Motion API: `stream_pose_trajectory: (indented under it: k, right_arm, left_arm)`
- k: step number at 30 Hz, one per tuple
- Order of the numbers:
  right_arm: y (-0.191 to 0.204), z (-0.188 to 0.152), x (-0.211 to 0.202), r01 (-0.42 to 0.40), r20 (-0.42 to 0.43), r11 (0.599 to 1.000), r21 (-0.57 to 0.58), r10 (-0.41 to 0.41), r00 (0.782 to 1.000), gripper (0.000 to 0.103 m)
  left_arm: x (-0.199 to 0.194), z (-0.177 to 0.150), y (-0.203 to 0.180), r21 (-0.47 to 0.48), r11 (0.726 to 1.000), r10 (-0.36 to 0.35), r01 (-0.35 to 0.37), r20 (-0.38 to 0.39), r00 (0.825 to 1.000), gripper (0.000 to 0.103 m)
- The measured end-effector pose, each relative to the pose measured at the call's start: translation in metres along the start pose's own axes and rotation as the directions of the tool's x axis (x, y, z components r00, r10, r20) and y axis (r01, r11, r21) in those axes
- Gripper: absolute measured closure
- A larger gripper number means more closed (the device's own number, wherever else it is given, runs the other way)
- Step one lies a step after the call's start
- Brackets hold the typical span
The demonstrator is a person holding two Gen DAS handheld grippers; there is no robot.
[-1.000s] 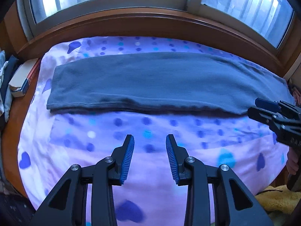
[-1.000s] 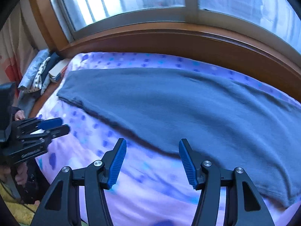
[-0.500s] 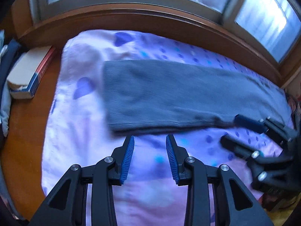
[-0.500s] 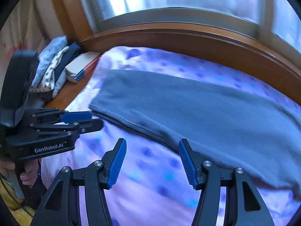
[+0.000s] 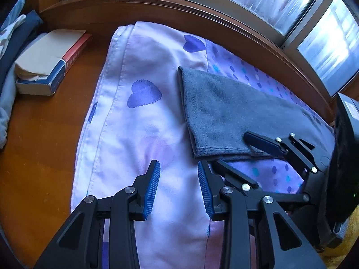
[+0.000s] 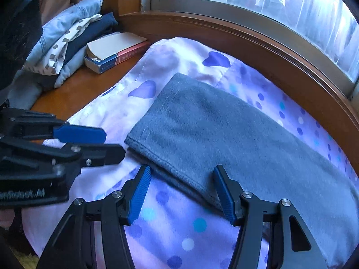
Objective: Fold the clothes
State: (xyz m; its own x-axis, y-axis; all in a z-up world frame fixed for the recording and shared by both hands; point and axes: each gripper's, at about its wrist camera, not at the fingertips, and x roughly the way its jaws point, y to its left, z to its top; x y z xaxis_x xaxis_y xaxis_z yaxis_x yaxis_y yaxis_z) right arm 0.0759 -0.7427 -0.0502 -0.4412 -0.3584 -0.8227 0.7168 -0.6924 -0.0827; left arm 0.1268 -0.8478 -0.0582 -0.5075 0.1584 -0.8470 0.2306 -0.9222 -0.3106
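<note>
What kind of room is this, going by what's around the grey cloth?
Probably a bedroom or a window nook at home: a heart-and-dot printed sheet spread over a wooden ledge under a curved window, with a stack of folded clothes and a book beside it.

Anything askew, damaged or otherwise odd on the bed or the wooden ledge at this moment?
Only a minor thing: the book on the wooden ledge has a torn, curled cover corner. The grey garment lies flat and folded lengthwise on the purple sheet; both grippers hold nothing.
</note>
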Motion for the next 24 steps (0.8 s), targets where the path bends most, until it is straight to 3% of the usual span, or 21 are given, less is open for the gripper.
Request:
stream_pose_trajectory:
  k: [3, 4, 7, 8, 13, 19, 24]
  right_arm:
    - [-0.001, 0.002, 0.002, -0.006, 0.015, 1.000, 0.015, 0.006, 1.000, 0.046]
    - [-0.002, 0.003, 0.003, -0.010, 0.021, 1.000, 0.025, 0.009, 1.000, 0.052]
    - [-0.008, 0.006, 0.000, -0.038, 0.044, 0.996, 0.081, 0.034, 0.998, 0.089]
    - [-0.011, 0.007, -0.001, -0.049, 0.052, 0.993, 0.103, 0.044, 0.998, 0.093]
    - [-0.035, 0.012, -0.021, -0.135, 0.138, 0.957, 0.256, 0.102, 0.985, 0.096]
    - [-0.069, -0.003, -0.054, -0.253, 0.260, 0.850, 0.462, 0.143, 0.955, 0.096]
    - [-0.092, -0.026, -0.072, -0.235, 0.315, 0.782, 0.577, 0.053, 0.948, 0.096]
  left_arm:
    - [0.000, 0.000, 0.001, -0.003, 1.000, -0.020, 0.020, 0.002, 1.000, 0.068]
    - [-0.001, 0.000, 0.001, -0.003, 1.000, -0.024, 0.024, 0.004, 1.000, 0.068]
    - [-0.002, -0.002, 0.001, 0.000, 1.000, -0.028, 0.028, 0.007, 1.000, 0.068]
    - [-0.003, -0.003, 0.001, 0.001, 1.000, -0.028, 0.028, 0.006, 1.000, 0.068]
    - [0.000, 0.003, -0.005, 0.023, 0.999, -0.026, 0.025, 0.003, 1.000, 0.068]
    - [0.008, 0.031, -0.035, 0.115, 0.993, -0.044, 0.040, 0.030, 0.999, 0.068]
    - [0.018, 0.063, -0.072, 0.209, 0.975, -0.085, 0.072, 0.055, 0.995, 0.068]
